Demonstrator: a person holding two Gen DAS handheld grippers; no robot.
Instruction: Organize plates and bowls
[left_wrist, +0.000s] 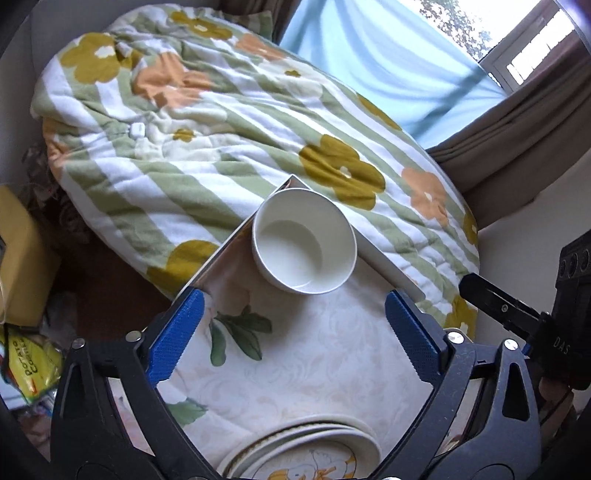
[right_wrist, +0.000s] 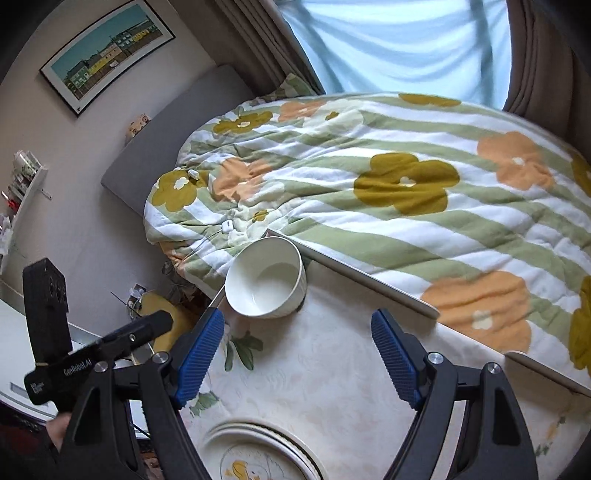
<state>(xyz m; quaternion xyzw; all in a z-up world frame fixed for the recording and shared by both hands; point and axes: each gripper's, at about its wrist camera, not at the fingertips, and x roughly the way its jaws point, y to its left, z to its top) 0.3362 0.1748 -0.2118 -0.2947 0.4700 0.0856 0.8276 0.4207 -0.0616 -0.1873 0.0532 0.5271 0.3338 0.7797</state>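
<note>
Presently: patterned plates stacked at the table's near edge; one white bowl alone at the far corner, likely unsorted. Left gripper and right gripper both wide, holding nothing.

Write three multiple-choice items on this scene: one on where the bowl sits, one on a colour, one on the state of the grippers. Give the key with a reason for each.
1. Where is the white bowl?
A. on the plates
B. at the far corner of the table
C. on the bed

2. What colour are the gripper pads?
A. red
B. green
C. blue

3. What state are the left gripper and the right gripper in?
A. both open and empty
B. both shut on the bowl
C. one holds a plate

Key: B, the bowl stands by the table corner, apart from the stacked plates. C, the pads are blue. A, table shows between the spread fingers.
</note>
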